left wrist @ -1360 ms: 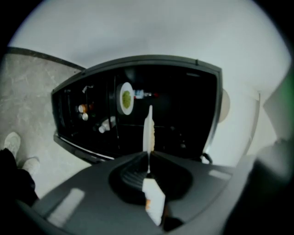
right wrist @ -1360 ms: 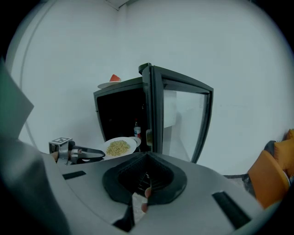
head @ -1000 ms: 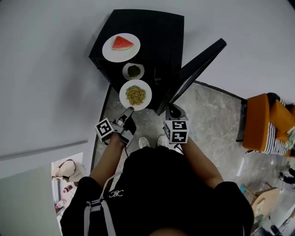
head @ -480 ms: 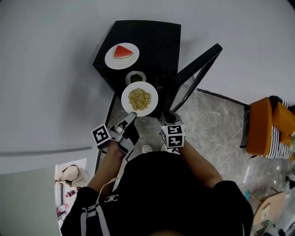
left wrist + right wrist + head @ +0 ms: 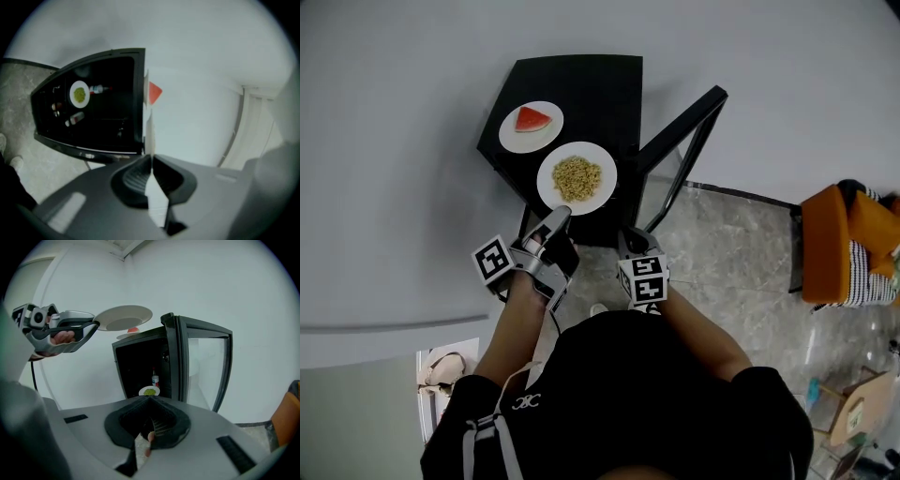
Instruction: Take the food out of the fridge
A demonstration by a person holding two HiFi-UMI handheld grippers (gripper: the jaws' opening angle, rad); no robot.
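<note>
A: Right, left gripper point(image 5: 555, 219), why held out level like that?
B: Its fingers point(image 5: 135, 176) are clenched on the near rim of the plate point(image 5: 577, 178), which is heaped with yellowish food. Flat keeps the heap from sliding. The left gripper view shows the rim edge-on between the pads

A: Where is the plate exactly?
B: In the air, out of the fridge point(image 5: 605, 84), over the front edge of its top. In the right gripper view it hangs above the top, not touching

A: Bound for the top, you reckon?
B: Likely. The melon plate point(image 5: 531, 127) sits on the left side of the top, so that looks like the drop-off spot. There is bare surface to its right

A: Right gripper point(image 5: 634, 240)?
B: Low, by the open door point(image 5: 680, 155), aimed into the fridge. Fingers point(image 5: 164, 422) closed together, nothing between them. Can't tell whether it touches the door

A: Anything left inside?
B: Green dish point(image 5: 149, 391) on a shelf, bottle point(image 5: 154, 379) behind it. So the job is part done, I'd say

A: Risk?
B: One-edge grip on a loaded plate. A tilt on the way down could spill it or nudge the melon plate
</note>
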